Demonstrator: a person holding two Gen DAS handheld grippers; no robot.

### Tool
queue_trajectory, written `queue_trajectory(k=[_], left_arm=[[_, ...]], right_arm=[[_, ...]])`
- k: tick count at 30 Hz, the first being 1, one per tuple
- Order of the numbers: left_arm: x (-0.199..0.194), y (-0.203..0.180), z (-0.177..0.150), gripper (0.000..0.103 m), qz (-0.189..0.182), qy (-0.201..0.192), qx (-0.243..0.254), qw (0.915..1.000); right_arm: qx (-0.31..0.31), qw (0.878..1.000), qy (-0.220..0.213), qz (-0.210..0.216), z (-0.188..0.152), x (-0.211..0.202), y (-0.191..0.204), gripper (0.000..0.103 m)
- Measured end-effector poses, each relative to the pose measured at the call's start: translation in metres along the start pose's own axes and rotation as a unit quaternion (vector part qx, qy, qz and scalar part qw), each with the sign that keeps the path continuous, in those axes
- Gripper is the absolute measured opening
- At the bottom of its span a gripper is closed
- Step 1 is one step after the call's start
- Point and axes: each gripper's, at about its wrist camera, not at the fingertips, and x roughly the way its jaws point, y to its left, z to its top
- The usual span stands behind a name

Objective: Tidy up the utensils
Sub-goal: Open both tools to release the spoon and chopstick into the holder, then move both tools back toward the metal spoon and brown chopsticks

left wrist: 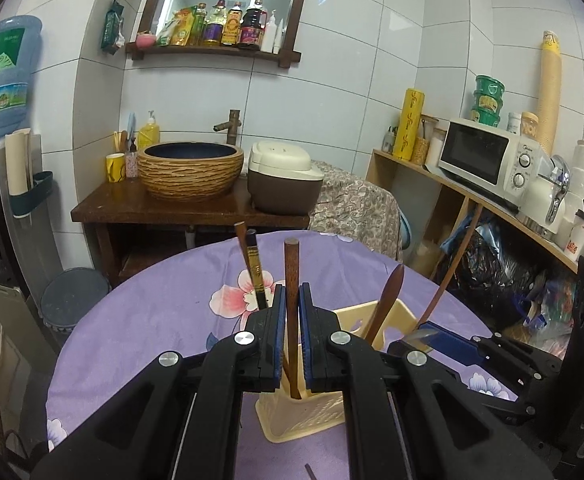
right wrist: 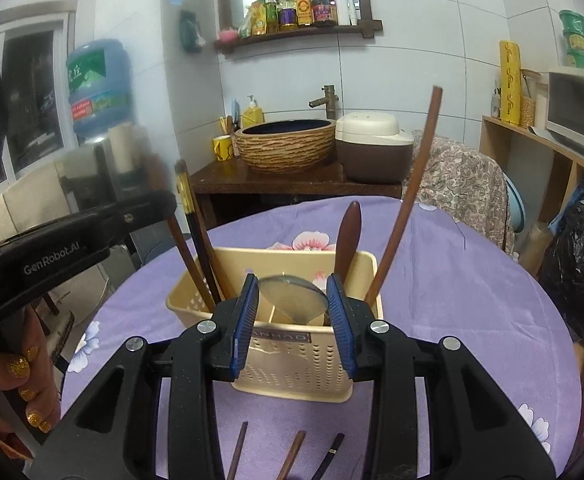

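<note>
— Purple flowered cloth on the round table (right wrist: 452, 280), and the cream utensil basket (right wrist: 292, 360) stands on it.
— What's in the basket?
— Chopsticks and a wooden-handled spoon (right wrist: 348, 236), upright.
— The left gripper (left wrist: 291, 304)?
— Clamped tight on a brown chopstick (left wrist: 291, 280), its lower end down in the basket.
— The right gripper (right wrist: 292, 308)?
— Partly open, pinching a metal spoon bowl (right wrist: 292, 296) just above the basket. Loose chopsticks (right wrist: 292, 456) lie on the cloth, nearer us.
</note>
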Motion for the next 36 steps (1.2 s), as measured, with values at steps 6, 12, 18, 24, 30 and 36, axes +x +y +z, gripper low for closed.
queue_trajectory(k=[6, 12, 18, 24, 30, 36], left_arm=[[-0.009, 0.005, -0.003, 0.014, -0.001, -0.001, 0.002, 1.0], [-0.036, 0.012, -0.014, 0.063, 0.015, -0.026, 0.002, 0.9996], [-0.061, 0.026, -0.041, 0.087, 0.013, -0.015, -0.009, 0.9998], [-0.069, 0.025, -0.078, 0.097, 0.029, 0.015, 0.005, 0.9995], [-0.07, 0.025, -0.118, 0.098, 0.051, 0.052, 0.012, 0.9973], [-0.073, 0.024, -0.155, 0.098, 0.075, 0.064, 0.013, 0.995]], right_arm=[[0.003, 1.0, -0.002, -0.003, -0.008, -0.001, -0.003, 0.048], [-0.01, 0.999, -0.03, -0.004, -0.014, -0.025, 0.004, 0.073], [-0.02, 0.999, -0.04, -0.01, -0.031, -0.055, 0.01, 0.084], [-0.031, 0.999, -0.007, -0.035, -0.057, -0.069, 0.01, 0.091], [-0.028, 0.998, 0.024, -0.045, -0.094, -0.075, 0.006, 0.094], [-0.011, 0.997, 0.052, -0.06, -0.128, -0.079, 0.0, 0.095]])
